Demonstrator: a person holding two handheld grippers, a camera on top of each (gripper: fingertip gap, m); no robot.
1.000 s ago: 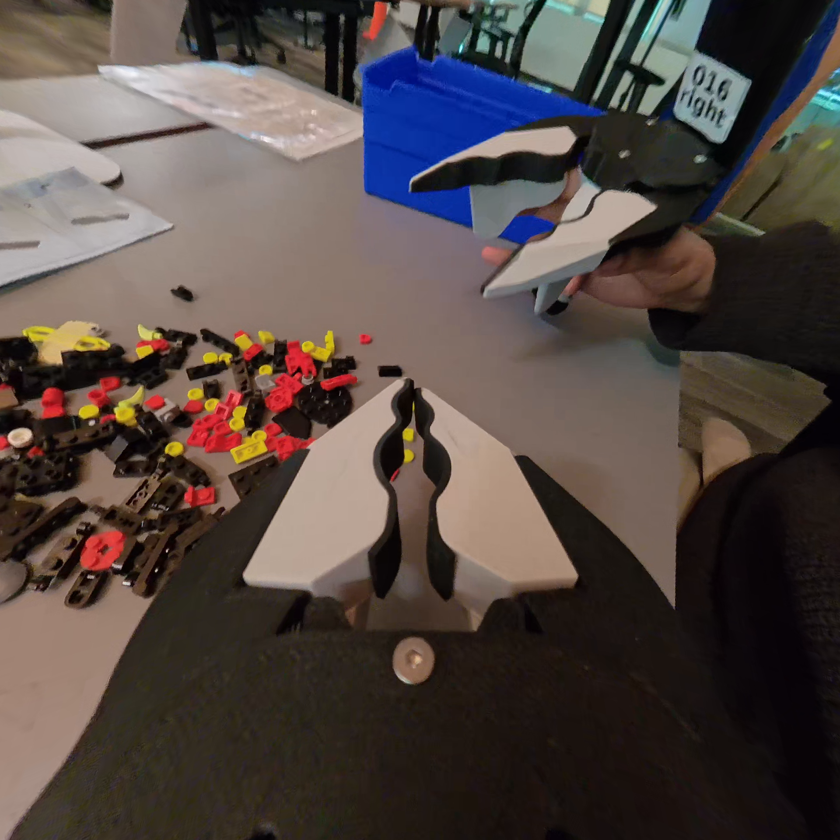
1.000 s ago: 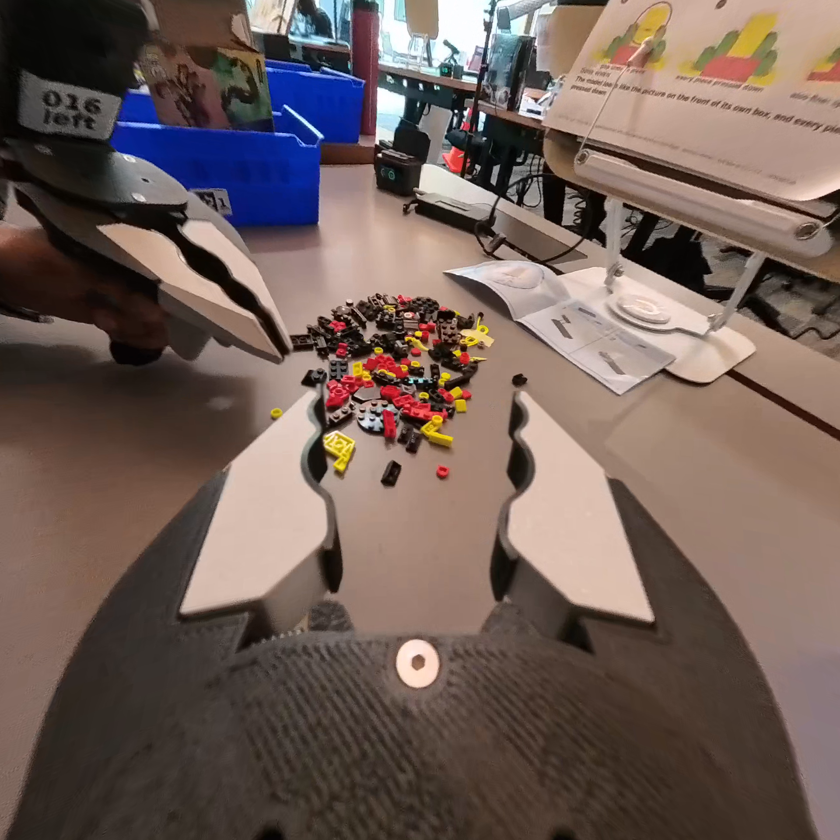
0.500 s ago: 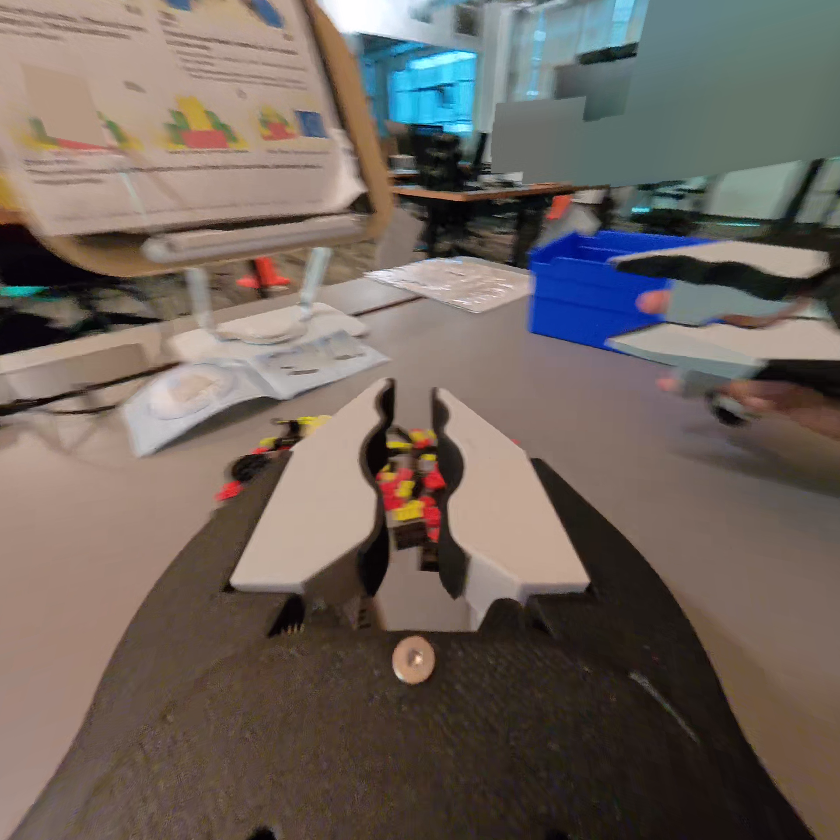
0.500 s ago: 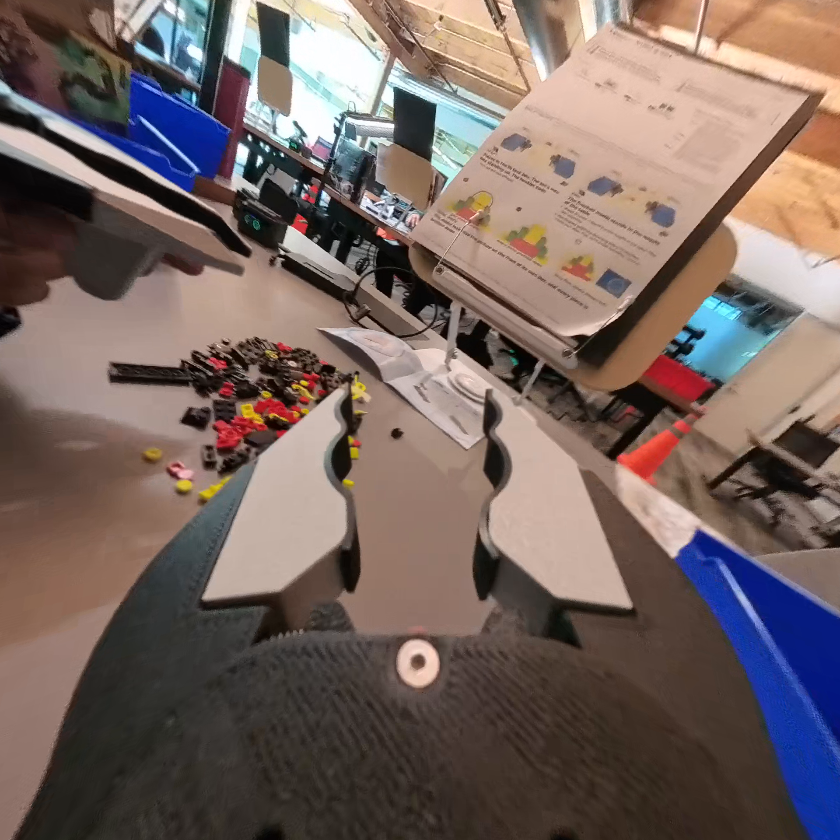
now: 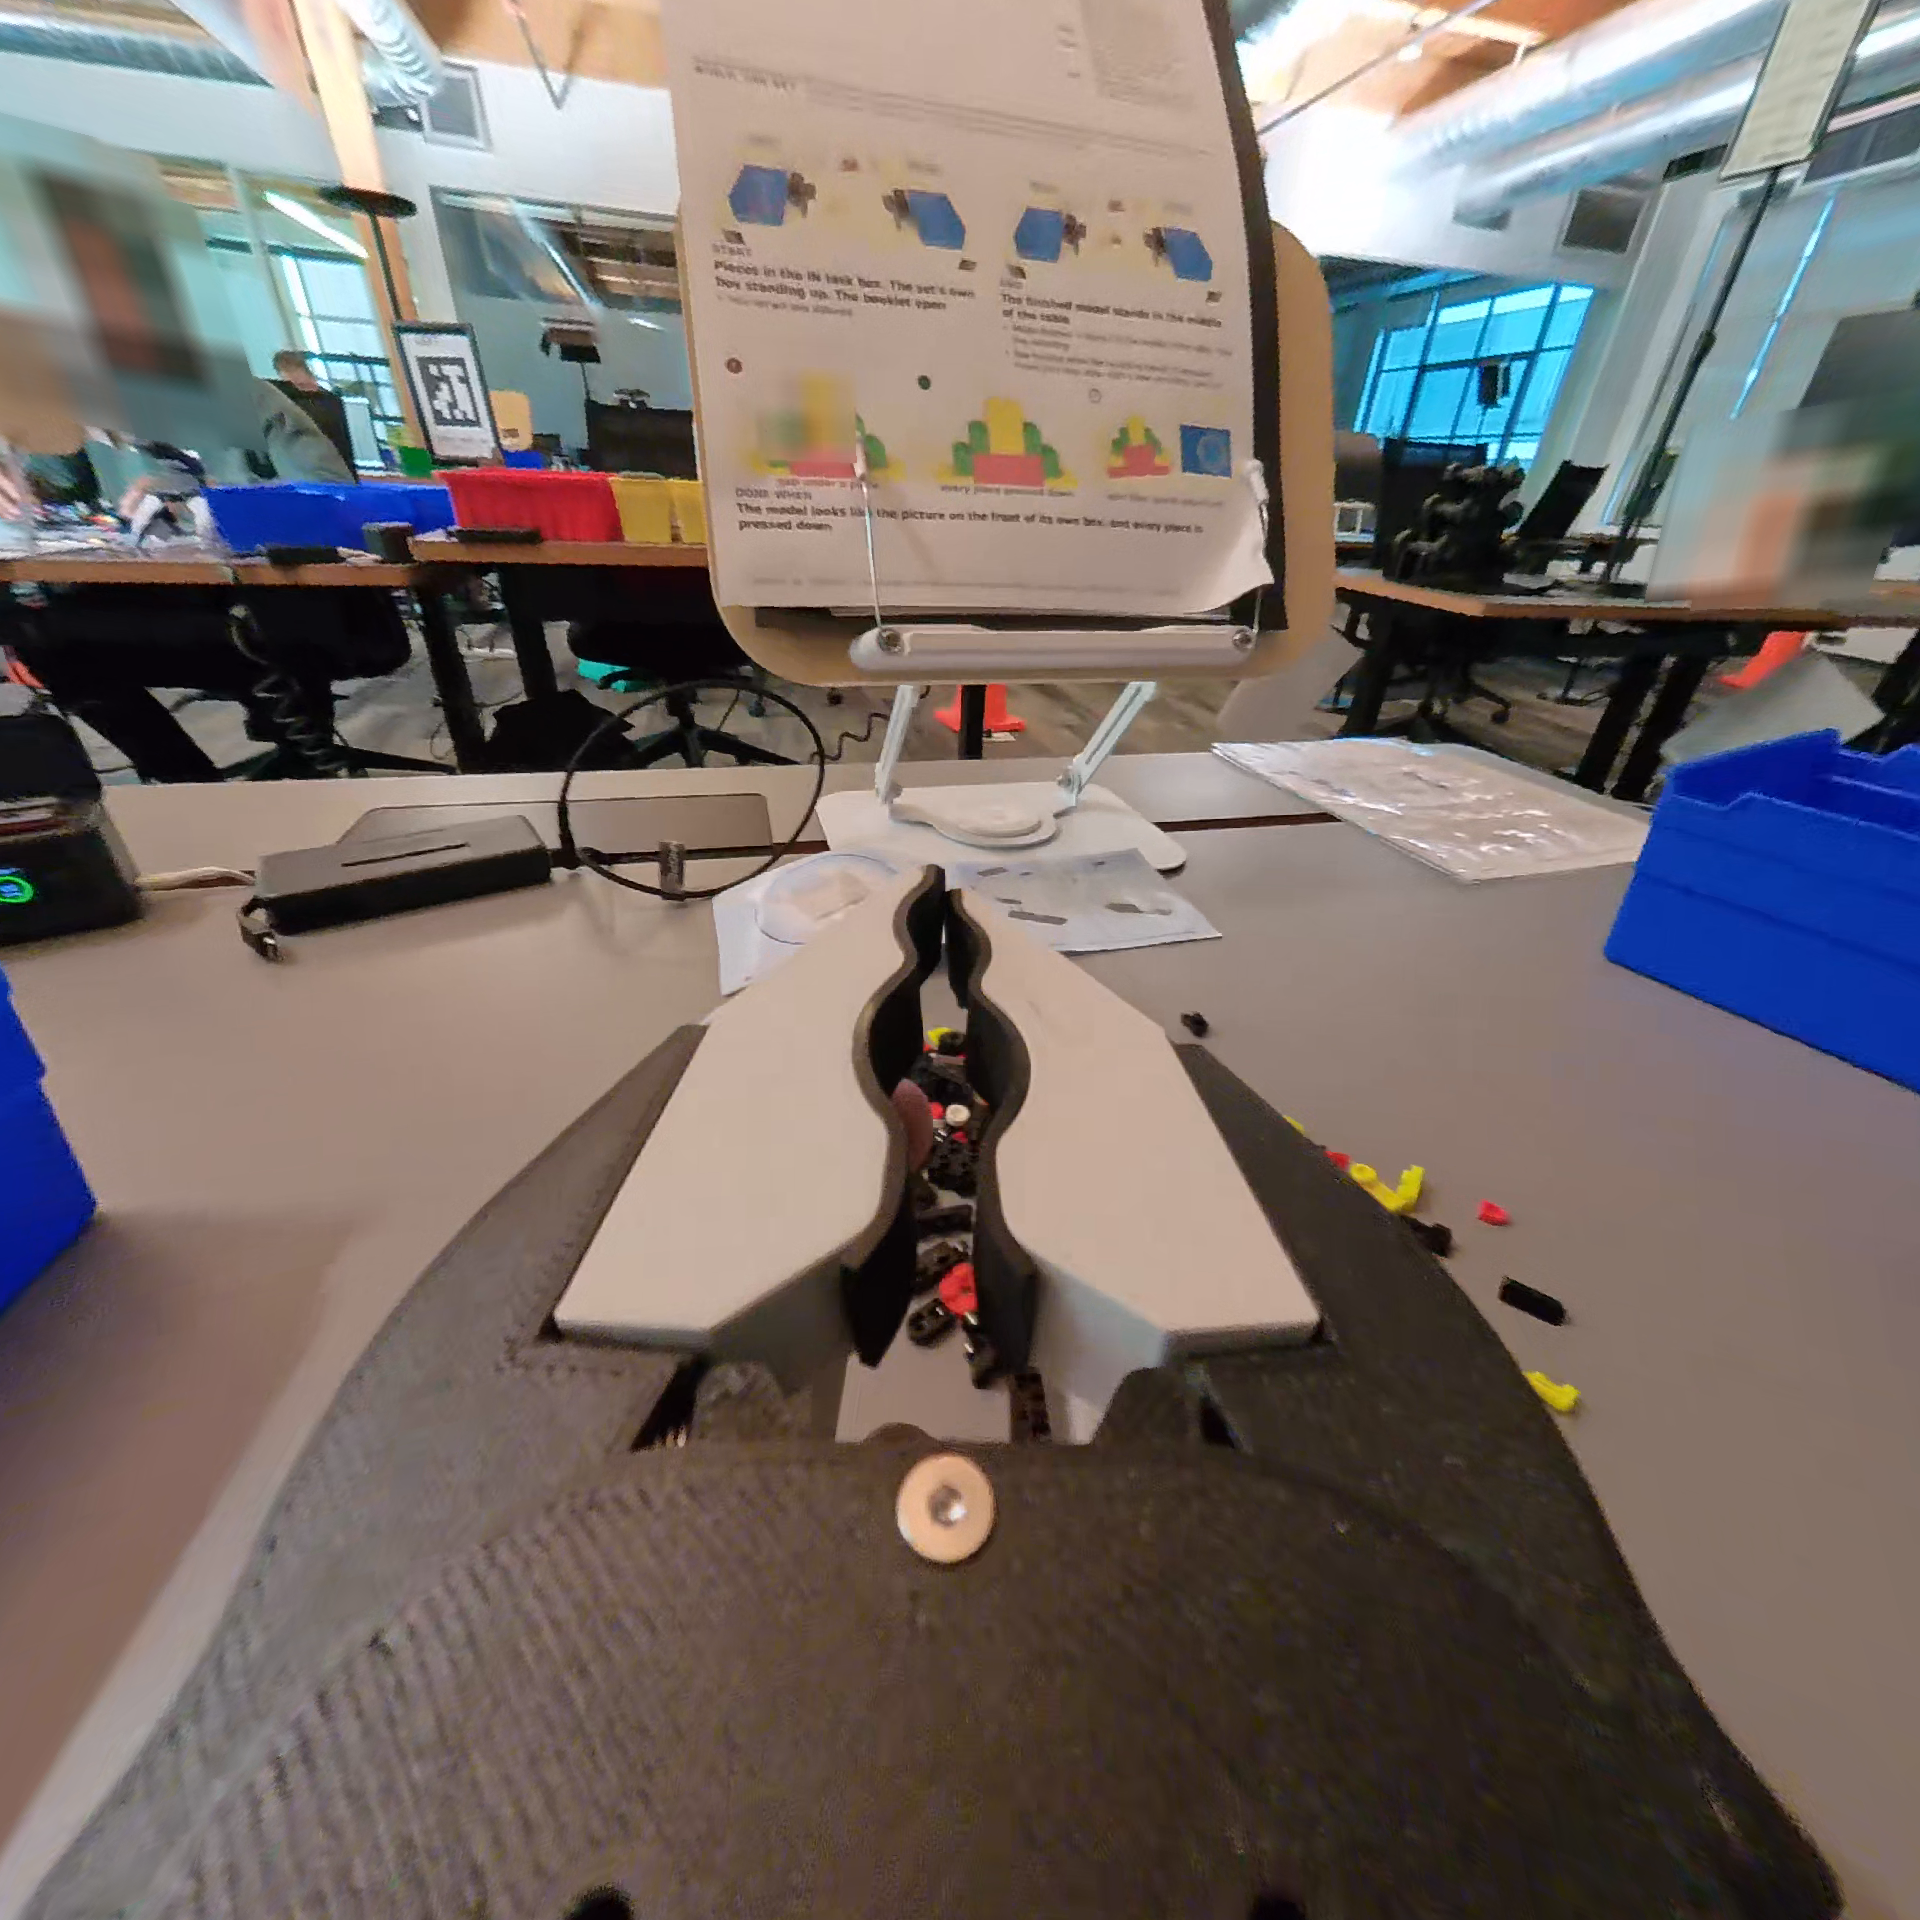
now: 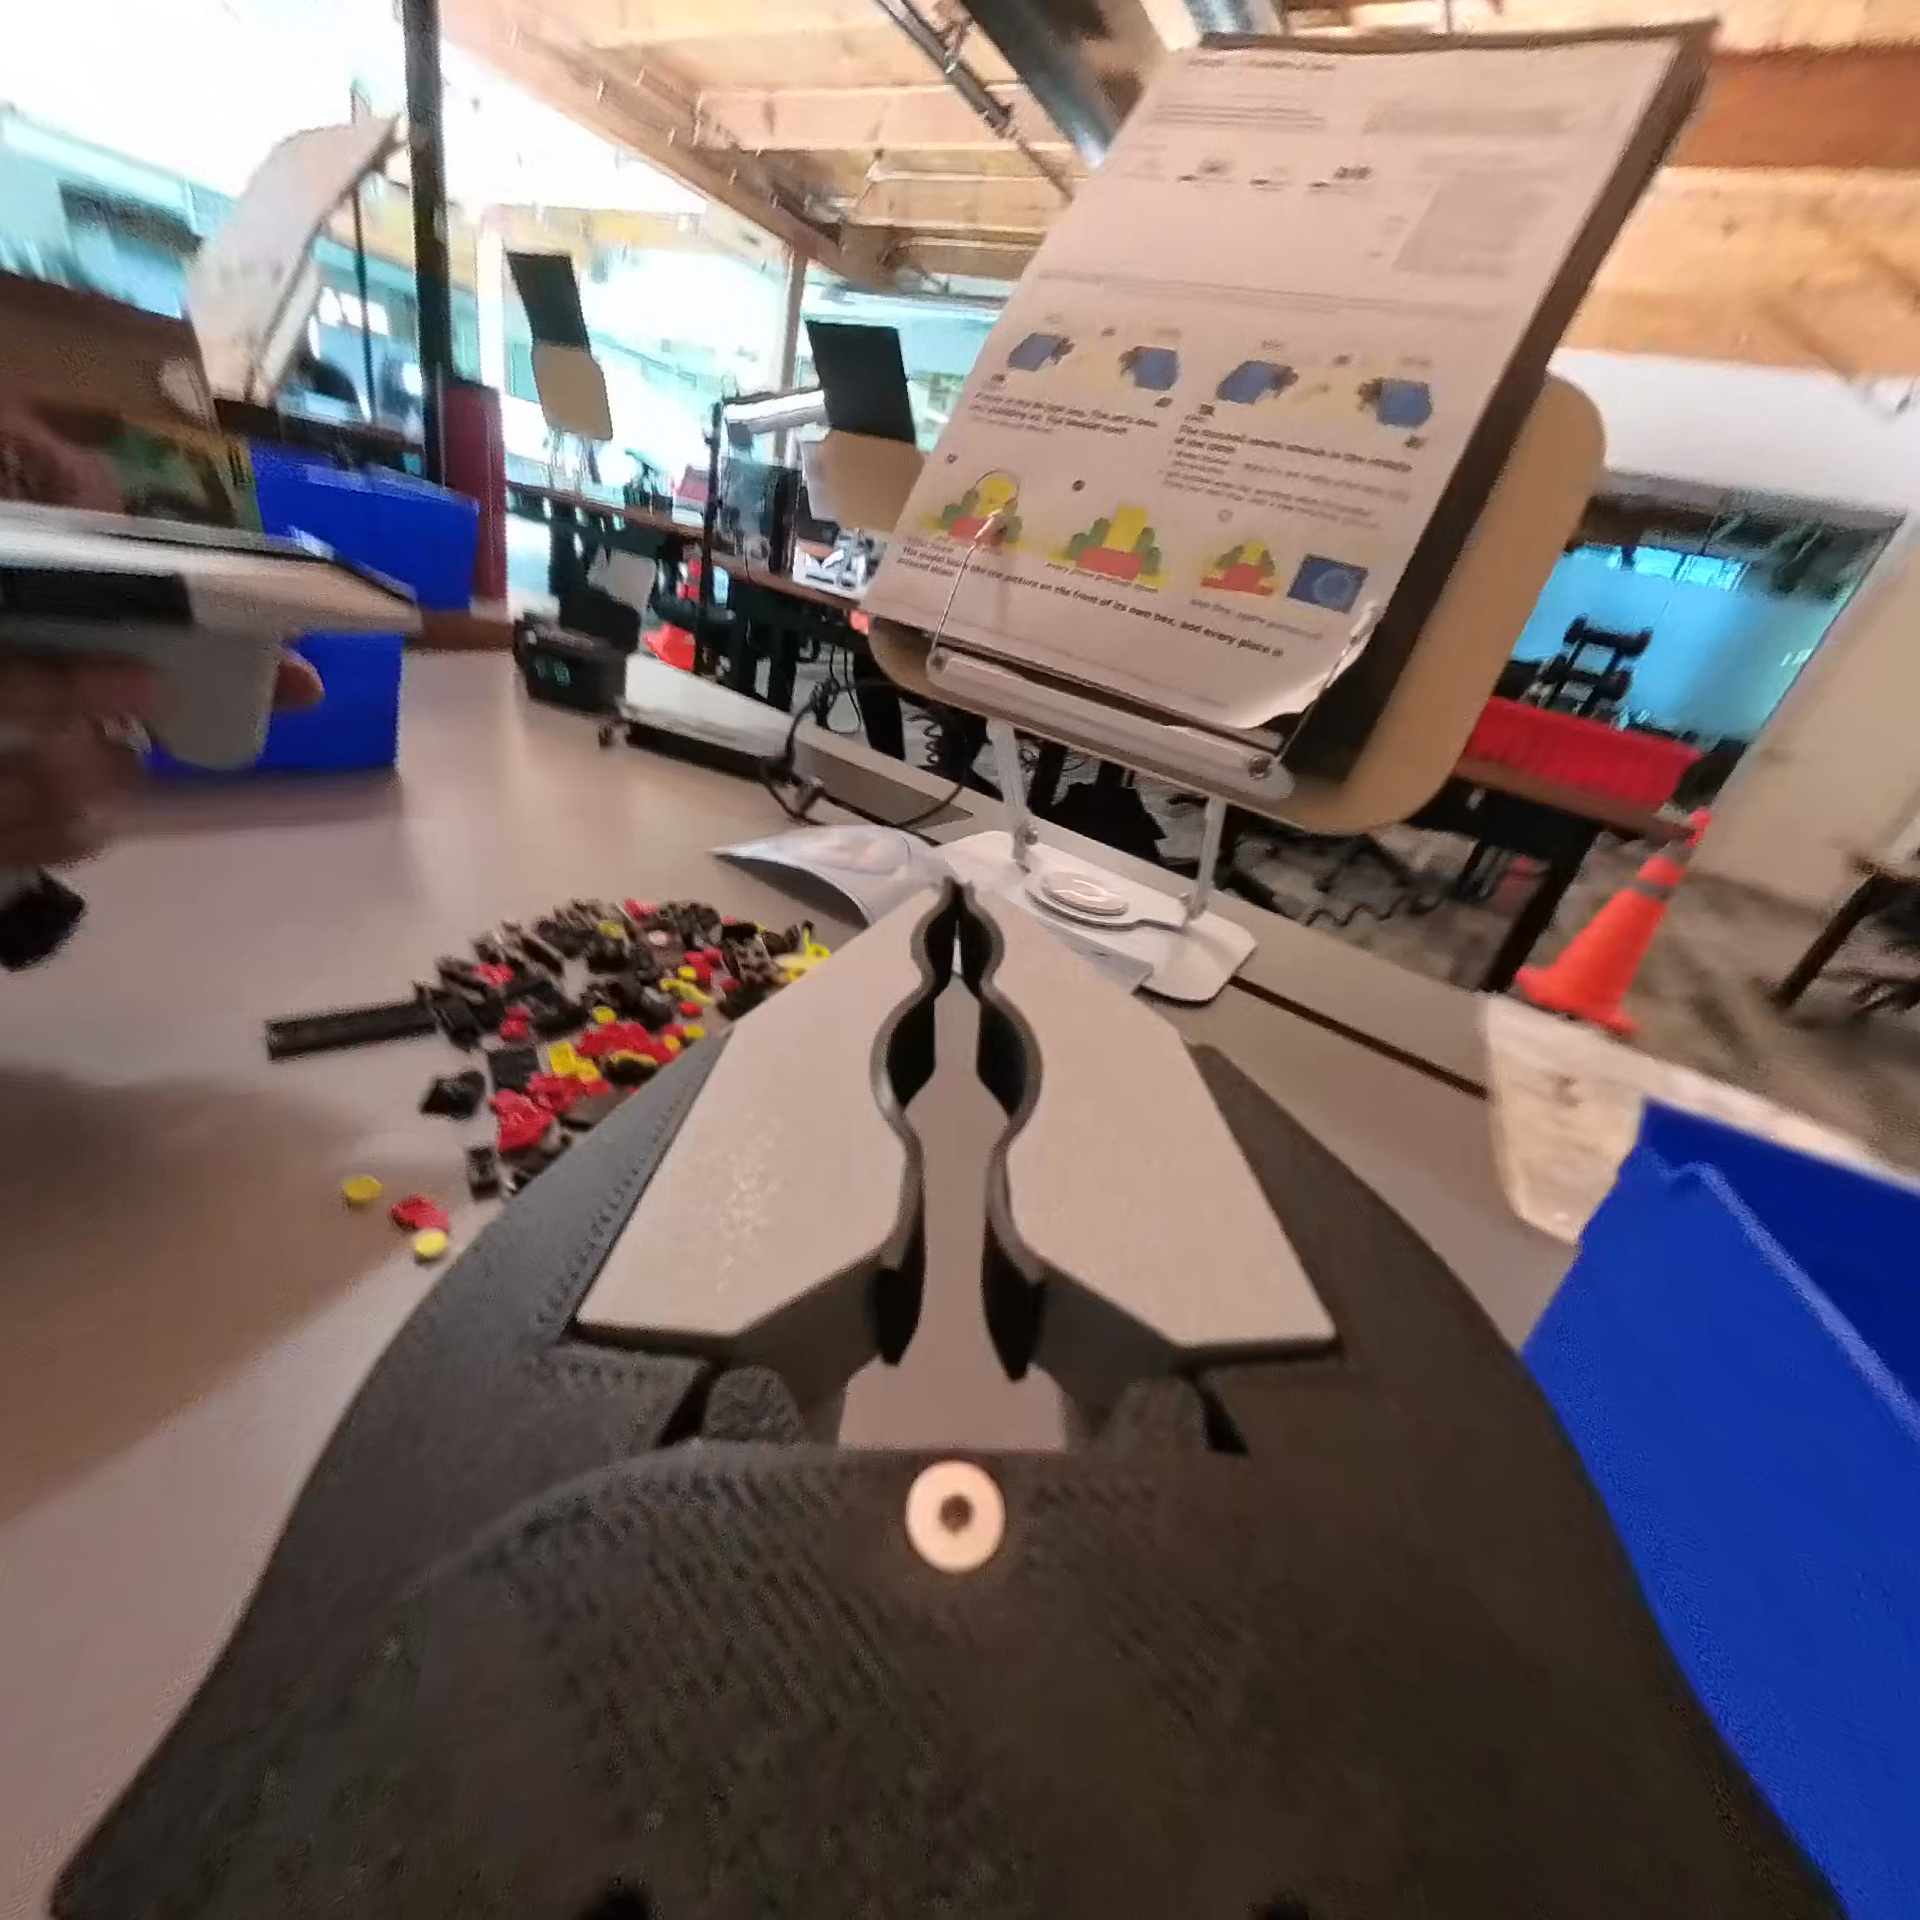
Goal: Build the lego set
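A loose pile of small black, red and yellow lego pieces (image 6: 613, 1008) lies on the grey table (image 6: 312, 852). In the left wrist view most of the pile is hidden under my left gripper (image 5: 943, 896); a few pieces (image 5: 1392, 1184) show at its right. My left gripper is shut and empty, held level above the pile. My right gripper (image 6: 956, 902) is shut and empty, to the right of the pile. The left gripper also shows blurred at the far left of the right wrist view (image 6: 208, 603).
An instruction sheet on a stand (image 5: 987, 343) rises at the back of the table, with an open booklet (image 5: 1081, 904) at its foot. Blue bins stand at the right (image 5: 1787, 914) and left (image 6: 343, 582). A black device with a cable (image 5: 405, 862) and a plastic bag (image 5: 1434, 800) lie behind. Across from one pair of fingers to the other is roughly 25 cm.
Both grippers have tilted up from looking down at the pile to looking level at the stand. My right gripper has gone from open to shut. My left gripper has stayed shut.
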